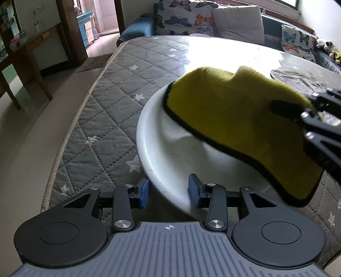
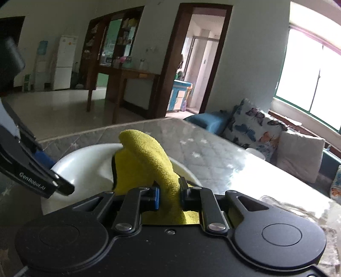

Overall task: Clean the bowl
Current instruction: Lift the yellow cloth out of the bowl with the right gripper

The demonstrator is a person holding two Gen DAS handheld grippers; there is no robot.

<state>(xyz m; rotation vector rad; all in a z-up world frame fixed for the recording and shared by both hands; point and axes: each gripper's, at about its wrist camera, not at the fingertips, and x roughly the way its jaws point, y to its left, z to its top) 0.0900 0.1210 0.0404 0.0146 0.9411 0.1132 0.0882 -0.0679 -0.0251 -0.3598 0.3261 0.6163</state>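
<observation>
A white bowl [image 1: 170, 153] sits tilted on the quilted grey table cover [image 1: 106, 102]. My left gripper [image 1: 168, 191] straddles its near rim, one blue pad inside and one outside, shut on the bowl. A yellow cloth with black edging [image 1: 234, 110] lies over the bowl's right half and hides that part of the inside. My right gripper [image 1: 315, 110] comes in from the right and pinches the cloth. In the right wrist view the right gripper [image 2: 170, 191] is shut on the bunched cloth [image 2: 147, 157] above the bowl [image 2: 85, 170], and the left gripper [image 2: 53, 172] holds the rim at the left.
A crumpled grey cloth [image 1: 298, 78] lies on the table behind the bowl to the right. The table's left edge [image 1: 70, 132] drops to the tiled floor. A sofa with butterfly cushions [image 1: 183, 17] runs along the far side. A small white object [image 2: 255, 153] stands near the far edge.
</observation>
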